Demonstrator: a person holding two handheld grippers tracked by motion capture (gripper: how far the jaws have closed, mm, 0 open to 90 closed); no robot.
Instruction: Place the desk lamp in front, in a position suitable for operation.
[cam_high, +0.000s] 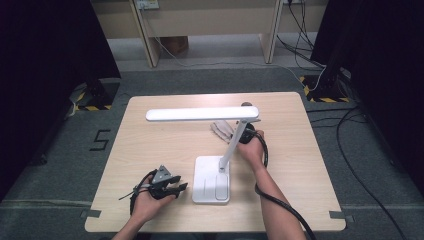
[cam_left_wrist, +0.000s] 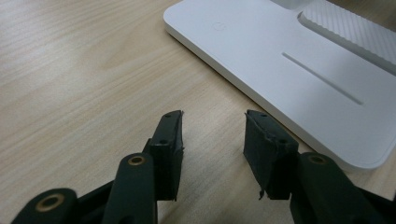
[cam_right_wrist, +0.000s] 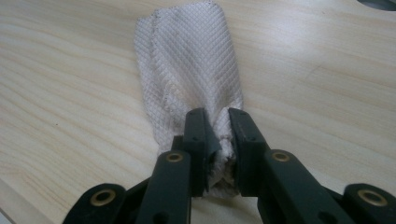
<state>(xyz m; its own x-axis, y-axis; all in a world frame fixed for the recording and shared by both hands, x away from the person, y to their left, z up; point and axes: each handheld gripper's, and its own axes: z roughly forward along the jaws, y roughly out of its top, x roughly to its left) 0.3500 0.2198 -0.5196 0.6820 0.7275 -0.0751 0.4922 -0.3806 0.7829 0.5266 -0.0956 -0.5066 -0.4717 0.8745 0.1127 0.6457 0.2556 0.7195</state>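
Now the right gripper (cam_right_wrist: 217, 133) is clamped on the near end of the white quilted cloth (cam_right_wrist: 189, 70), which stretches flat on the wooden table (cam_right_wrist: 70, 93) straight ahead of its jaws, behind the desk lamp's stem (cam_high: 231, 145). Left gripper (cam_left_wrist: 212, 140) rests low on the tabletop, jaws parted around nothing, the white lamp base (cam_left_wrist: 289, 70) just beside its right jaw.

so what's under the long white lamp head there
Below the white lamp head lies bare light wood table. Toward its stem end, a whitish quilted cloth lies on the wood, pinched by the right gripper. The cloth's underside is hidden.
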